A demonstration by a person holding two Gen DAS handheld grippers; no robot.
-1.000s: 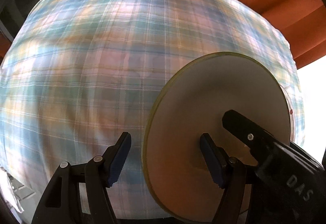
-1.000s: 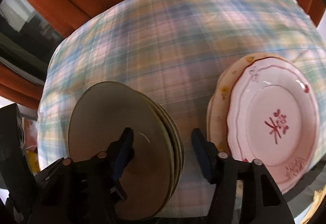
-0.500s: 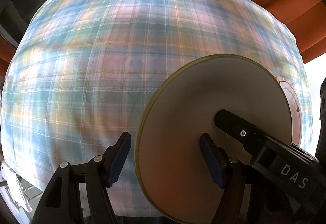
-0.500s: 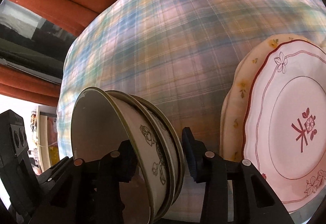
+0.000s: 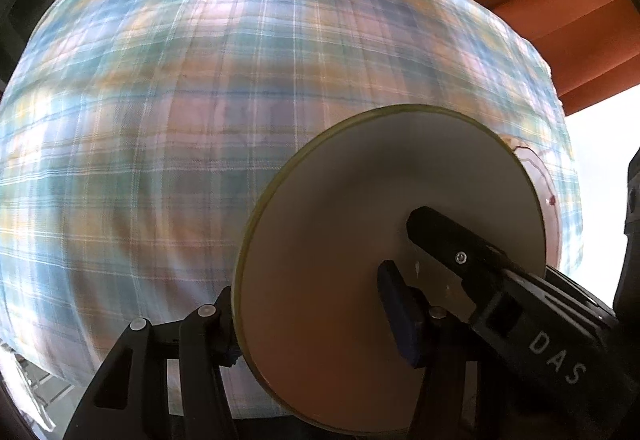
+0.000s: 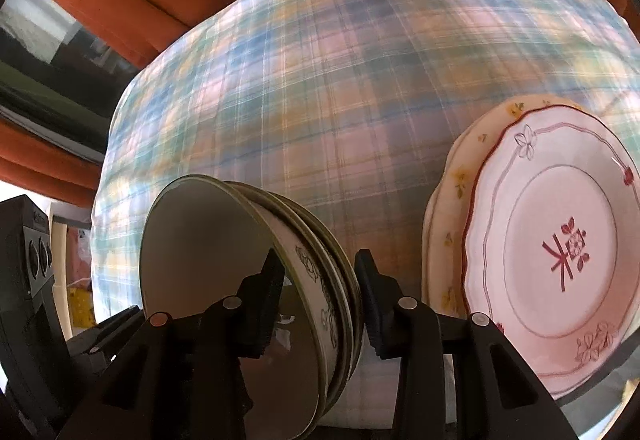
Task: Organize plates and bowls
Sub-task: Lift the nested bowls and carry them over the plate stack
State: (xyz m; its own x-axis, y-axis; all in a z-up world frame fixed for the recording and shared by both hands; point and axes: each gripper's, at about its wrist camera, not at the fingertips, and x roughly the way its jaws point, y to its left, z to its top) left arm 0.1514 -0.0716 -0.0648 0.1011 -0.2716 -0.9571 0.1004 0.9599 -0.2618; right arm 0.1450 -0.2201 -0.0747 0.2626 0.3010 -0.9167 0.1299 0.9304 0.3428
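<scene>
Both grippers' jaws closing on the stacked bowls (image 6: pixel 256 280) (left gripper (image 5: pixel 316 320), right gripper (image 6: pixel 320 296)), rims between them.

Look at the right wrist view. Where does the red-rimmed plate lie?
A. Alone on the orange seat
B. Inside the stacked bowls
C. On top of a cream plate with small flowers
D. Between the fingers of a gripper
C: the red-rimmed plate rests on a cream flowered plate whose rim shows beneath it, on the checked cloth.
</scene>
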